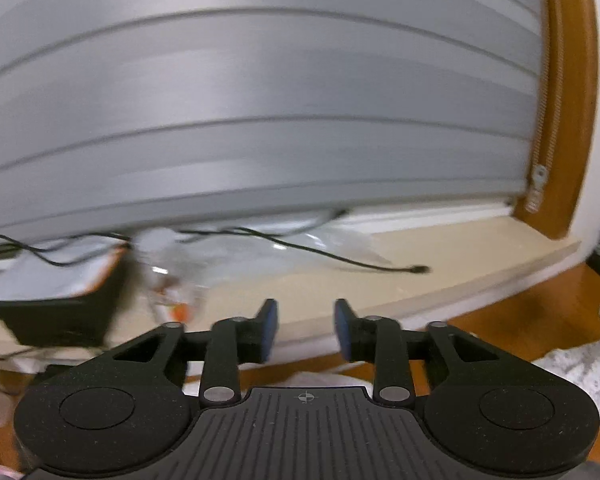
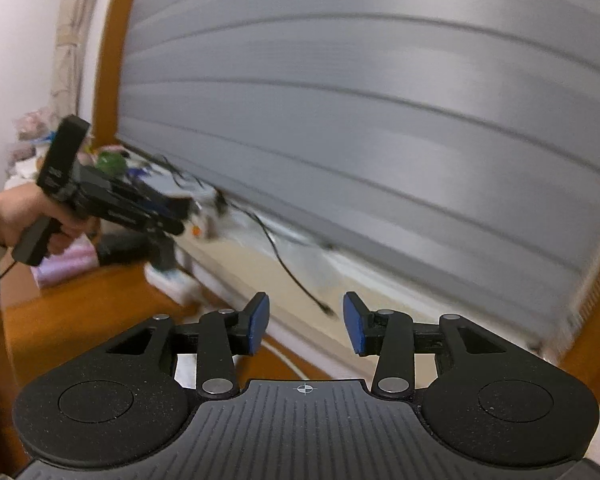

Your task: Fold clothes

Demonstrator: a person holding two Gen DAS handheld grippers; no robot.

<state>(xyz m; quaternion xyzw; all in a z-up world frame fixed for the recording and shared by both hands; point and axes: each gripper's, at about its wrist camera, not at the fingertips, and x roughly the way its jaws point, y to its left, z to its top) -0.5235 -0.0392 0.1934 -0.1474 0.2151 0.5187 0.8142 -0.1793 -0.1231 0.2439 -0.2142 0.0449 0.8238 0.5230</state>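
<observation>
Both grippers (image 1: 306, 330) (image 2: 305, 324) agape near sill (image 1: 440, 256)

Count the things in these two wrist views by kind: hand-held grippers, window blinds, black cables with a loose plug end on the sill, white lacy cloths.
Grippers: 2, the left gripper and the right gripper, both open and empty
Window blind: 1
Black cable: 1
White lacy cloth: 1
Total: 5
</observation>
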